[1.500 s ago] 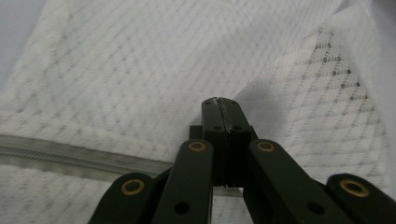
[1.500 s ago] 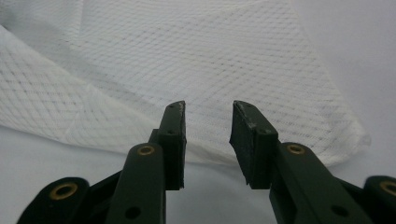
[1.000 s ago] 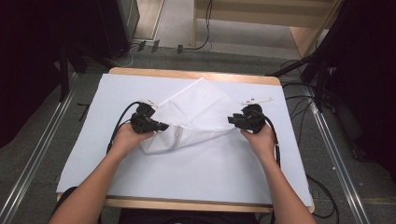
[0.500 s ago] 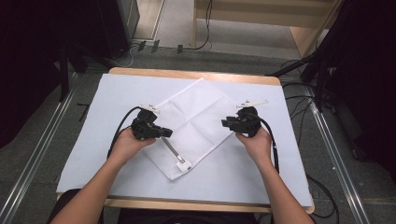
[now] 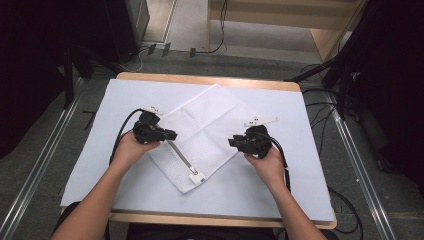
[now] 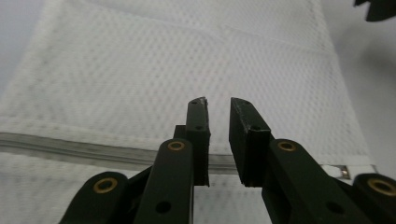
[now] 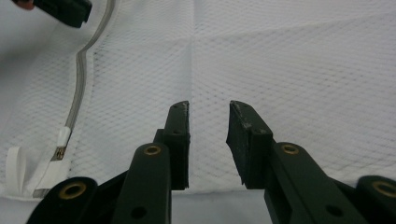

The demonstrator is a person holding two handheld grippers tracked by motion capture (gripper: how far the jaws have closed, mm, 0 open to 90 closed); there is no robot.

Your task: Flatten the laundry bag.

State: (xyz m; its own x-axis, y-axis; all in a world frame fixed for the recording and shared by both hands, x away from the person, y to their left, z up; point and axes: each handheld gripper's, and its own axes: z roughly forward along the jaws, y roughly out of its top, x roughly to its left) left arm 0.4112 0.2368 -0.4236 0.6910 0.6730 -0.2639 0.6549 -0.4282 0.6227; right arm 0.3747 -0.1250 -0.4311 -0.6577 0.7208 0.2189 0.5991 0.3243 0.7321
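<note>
A white mesh bag (image 5: 205, 132) lies flat on the table, turned like a diamond. Its grey zipper (image 5: 180, 157) runs along the near-left edge and ends at a pull (image 5: 196, 176) by the near corner. My left gripper (image 5: 172, 135) is open at the bag's left corner, its jaws empty just above the mesh (image 6: 187, 56) and the zipper strip (image 6: 70, 150). My right gripper (image 5: 232, 142) is open at the bag's right edge, over the mesh (image 7: 289, 60) with nothing between the jaws. The zipper (image 7: 81, 79) and pull (image 7: 60, 140) sit to its left.
A white cover (image 5: 300, 175) spreads over the wooden table (image 5: 210, 79). Cables (image 5: 320, 107) trail off the right side and over the floor. Metal rails (image 5: 45, 165) run along both sides, and dark equipment (image 5: 55, 40) stands at the back left.
A second ago both grippers held the bag's near part raised and folded. They have let go; the bag now lies spread flat with the zipper showing. The right hand has drawn slightly nearer.
</note>
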